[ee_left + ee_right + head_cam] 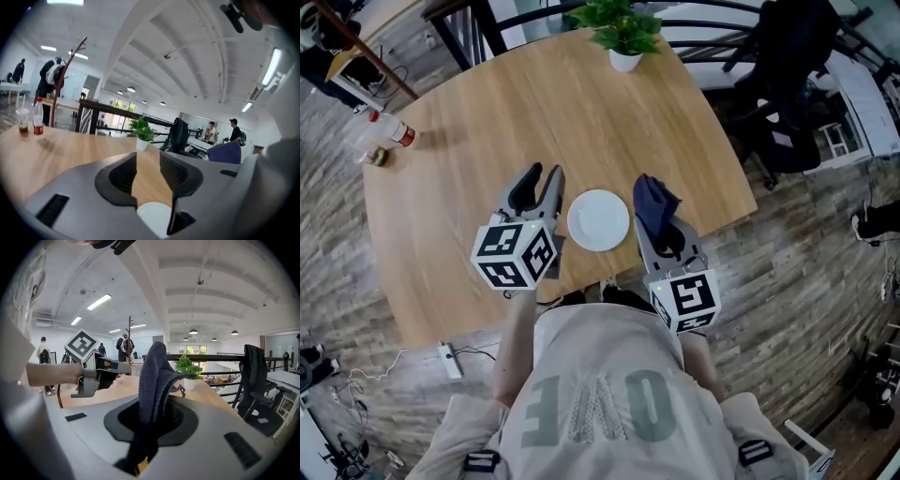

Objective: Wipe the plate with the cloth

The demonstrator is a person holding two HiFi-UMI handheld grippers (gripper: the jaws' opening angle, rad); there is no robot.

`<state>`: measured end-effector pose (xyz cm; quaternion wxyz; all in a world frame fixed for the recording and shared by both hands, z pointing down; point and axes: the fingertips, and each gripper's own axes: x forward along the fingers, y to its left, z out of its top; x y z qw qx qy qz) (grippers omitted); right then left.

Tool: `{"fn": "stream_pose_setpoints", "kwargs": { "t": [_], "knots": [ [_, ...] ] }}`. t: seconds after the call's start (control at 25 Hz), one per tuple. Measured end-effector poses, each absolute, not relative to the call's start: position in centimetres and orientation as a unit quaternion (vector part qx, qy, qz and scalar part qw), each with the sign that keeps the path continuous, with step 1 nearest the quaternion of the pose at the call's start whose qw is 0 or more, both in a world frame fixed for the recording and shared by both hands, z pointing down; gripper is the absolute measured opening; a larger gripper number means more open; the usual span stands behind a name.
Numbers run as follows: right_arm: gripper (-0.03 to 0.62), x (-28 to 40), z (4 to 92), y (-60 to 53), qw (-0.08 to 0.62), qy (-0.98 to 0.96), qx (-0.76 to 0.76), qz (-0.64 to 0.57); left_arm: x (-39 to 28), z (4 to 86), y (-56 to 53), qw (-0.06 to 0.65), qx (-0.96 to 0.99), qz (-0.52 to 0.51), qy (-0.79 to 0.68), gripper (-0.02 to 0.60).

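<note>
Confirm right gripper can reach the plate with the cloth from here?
Probably yes. The right gripper, shut on the cloth, sits just beside the plate with nothing between them; the left gripper is on the plate's other side.

Under the left gripper [544,174], along its own parted jaws: most of the plate [153,219] covered by the grey body, only a white patch left showing. Lower end of the cloth [152,380] swallowed between the right gripper's [666,234] jaws. In the head view, both hands buried behind the marker cubes [516,253]. Far left of the left gripper, bottle [38,123] and cup [22,121] too small for any label. Beyond both grippers, potted plant [623,33] clipped by the top edge.
</note>
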<state>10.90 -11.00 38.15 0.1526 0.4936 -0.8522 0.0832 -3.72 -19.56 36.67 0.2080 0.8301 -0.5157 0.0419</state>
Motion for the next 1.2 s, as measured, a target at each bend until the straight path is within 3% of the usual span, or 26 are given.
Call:
{"fn": "stream_pose_setpoints", "kwargs": {
  "t": [0.12,0.28,0.36,0.52,0.72,1.2],
  "knots": [
    [0.061,10.7,38.2,-10.9,0.152,-0.851,0.495,0.090,-3.3,40.8,-19.1,0.321,0.819,0.041,-0.474,0.191],
    [0.061,10.3,39.0,-10.7,0.159,-0.851,0.490,0.097,-2.9,47.4,-16.9,0.473,0.773,0.028,-0.422,0.199],
    [0.061,10.2,39.3,-10.5,0.163,-0.851,0.489,0.102,-3.1,50.5,-15.8,0.509,0.750,0.047,-0.419,0.199],
    [0.061,10.0,40.3,-10.4,0.192,-0.848,0.485,0.097,-3.3,55.6,-13.8,0.521,0.730,0.133,-0.421,0.199],
    [0.061,10.0,40.8,-10.2,0.208,-0.847,0.480,0.093,-2.8,58.0,-12.8,0.568,0.702,0.131,-0.409,0.199],
    [0.061,11.1,41.0,-11.5,0.206,-0.837,0.498,0.096,-2.4,59.3,-12.4,0.578,0.697,0.161,-0.393,0.197]
  ]
}}
